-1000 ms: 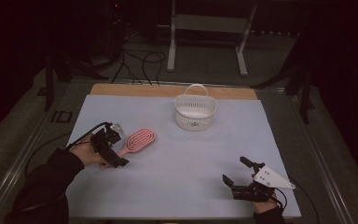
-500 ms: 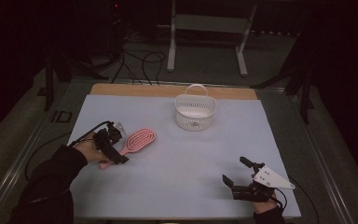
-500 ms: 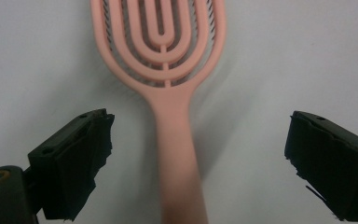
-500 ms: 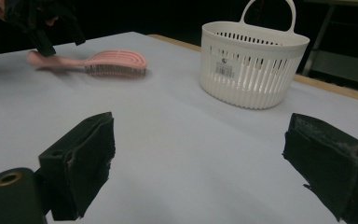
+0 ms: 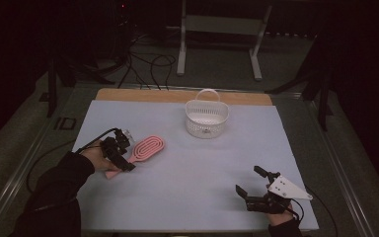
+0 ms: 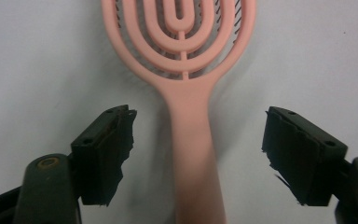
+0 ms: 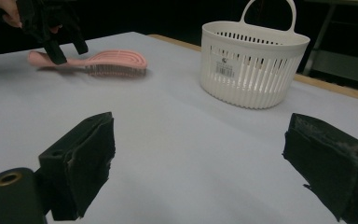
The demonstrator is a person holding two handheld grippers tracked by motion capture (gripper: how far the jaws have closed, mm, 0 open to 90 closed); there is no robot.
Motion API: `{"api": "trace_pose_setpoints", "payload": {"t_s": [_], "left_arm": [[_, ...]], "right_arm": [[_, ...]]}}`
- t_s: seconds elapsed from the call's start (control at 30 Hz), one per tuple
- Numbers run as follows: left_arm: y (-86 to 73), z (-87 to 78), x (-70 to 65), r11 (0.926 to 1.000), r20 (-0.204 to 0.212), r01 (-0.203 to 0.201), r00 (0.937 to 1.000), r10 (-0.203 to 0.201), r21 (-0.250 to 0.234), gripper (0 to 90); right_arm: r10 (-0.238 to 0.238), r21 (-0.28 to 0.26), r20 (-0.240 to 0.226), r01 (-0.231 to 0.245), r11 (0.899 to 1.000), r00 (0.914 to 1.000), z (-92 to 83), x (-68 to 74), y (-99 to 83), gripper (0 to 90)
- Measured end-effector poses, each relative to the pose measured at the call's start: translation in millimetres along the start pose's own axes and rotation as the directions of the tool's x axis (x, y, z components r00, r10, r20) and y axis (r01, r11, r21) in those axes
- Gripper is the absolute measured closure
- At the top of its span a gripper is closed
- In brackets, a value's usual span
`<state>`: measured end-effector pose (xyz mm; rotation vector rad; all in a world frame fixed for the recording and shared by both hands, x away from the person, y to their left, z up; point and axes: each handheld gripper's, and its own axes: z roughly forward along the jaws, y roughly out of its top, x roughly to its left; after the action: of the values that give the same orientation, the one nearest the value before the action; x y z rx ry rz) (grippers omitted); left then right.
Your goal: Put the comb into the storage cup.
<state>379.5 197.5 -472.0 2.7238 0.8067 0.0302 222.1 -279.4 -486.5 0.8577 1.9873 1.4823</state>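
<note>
A pink hairbrush [image 5: 148, 147] lies bristles down on the pale table cover [image 5: 187, 197], at the left. My left gripper [image 5: 123, 160] points down over the brush's handle [image 6: 193, 140]. Its jaws have just been closing, and the handle lies between them with a gap on each side, so neither pad [image 6: 107, 149] touches it. The left gripper [image 6: 198, 149] is open. A white slatted basket [image 5: 206, 118] with a hoop handle stands at the back centre. My right gripper [image 5: 248, 180] rests open near the front right edge with nothing between its jaws [image 7: 200, 158]. It faces the basket [image 7: 251, 60] and the brush [image 7: 112, 60].
A bare wooden strip [image 5: 177, 95] runs along the table's far edge. Beyond it are a white metal stand [image 5: 217, 29] and cables on the floor. Open cover lies between the brush, the basket and my right gripper.
My left gripper has sunk a little over the brush handle and its jaws have narrowed. The brush, the basket and the right gripper have not moved.
</note>
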Motion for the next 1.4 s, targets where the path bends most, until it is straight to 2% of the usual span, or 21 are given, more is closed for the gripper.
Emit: {"api": "trace_pose_setpoints", "payload": {"t_s": [0.17, 0.23, 0.33, 0.7, 0.83, 1.0, 1.2, 1.37, 1.4], "left_arm": [[2.4, 3.7, 0.2, 0.9999, -0.014, 0.007, 0.9999, -0.007, 0.010, 34.6], [3.7, 4.7, -0.1, 0.9999, -0.023, -0.004, 0.9997, 0.004, 0.016, 39.1], [5.2, 6.2, 1.0, 0.9996, -0.038, 0.009, 0.9993, -0.008, 0.026, 43.0], [11.5, 13.8, 1.5, 0.9972, -0.034, 0.023, 0.9992, -0.020, 0.071, 54.5], [14.3, 17.7, 0.1, 0.9930, -0.038, 0.013, 0.9992, -0.008, 0.118, 59.8], [16.9, 20.3, -1.0, 0.9906, -0.035, 0.009, 0.9994, -0.004, 0.137, 65.4], [21.6, 21.6, -2.3, 0.9843, -0.041, 0.007, 0.9991, 0.000, 0.176, 69.0], [22.7, 22.6, -4.6, 0.9832, -0.055, 0.024, 0.9984, -0.015, 0.181, 70.4], [22.2, 22.7, -4.2, 0.9834, -0.055, 0.040, 0.9980, -0.031, 0.177, 70.5]], "right_arm": [[0.000, -0.002, -0.002, 0.000, 1.000, 1.0000, 0.0, 0.0, 0.0, 8.6], [-0.003, -0.005, 0.001, 0.003, 1.000, 1.0000, -0.4, 0.0, 0.5, 8.6], [0.000, -0.003, -0.001, 0.000, 1.000, 1.0000, 0.0, -0.3, 0.1, 8.6], [0.001, -0.002, -0.002, -0.001, 1.000, 1.0000, 0.0, -0.5, 0.1, 8.6], [-0.004, -0.004, -0.002, 0.004, 1.000, 1.0000, -0.6, -0.2, 0.6, 8.6], [-0.003, -0.005, -0.003, 0.003, 1.000, 1.0000, -0.5, -0.4, 0.5, 8.6], [-0.004, -0.004, -0.004, 0.004, 1.000, 1.0000, -0.3, -0.1, 0.6, 8.6], [-0.004, -0.002, -0.003, 0.004, 1.000, 1.0000, -0.6, -0.1, 0.5, 8.6], [-0.004, -0.004, -0.003, 0.004, 1.000, 1.0000, -0.8, -0.2, 0.6, 8.6]]}}
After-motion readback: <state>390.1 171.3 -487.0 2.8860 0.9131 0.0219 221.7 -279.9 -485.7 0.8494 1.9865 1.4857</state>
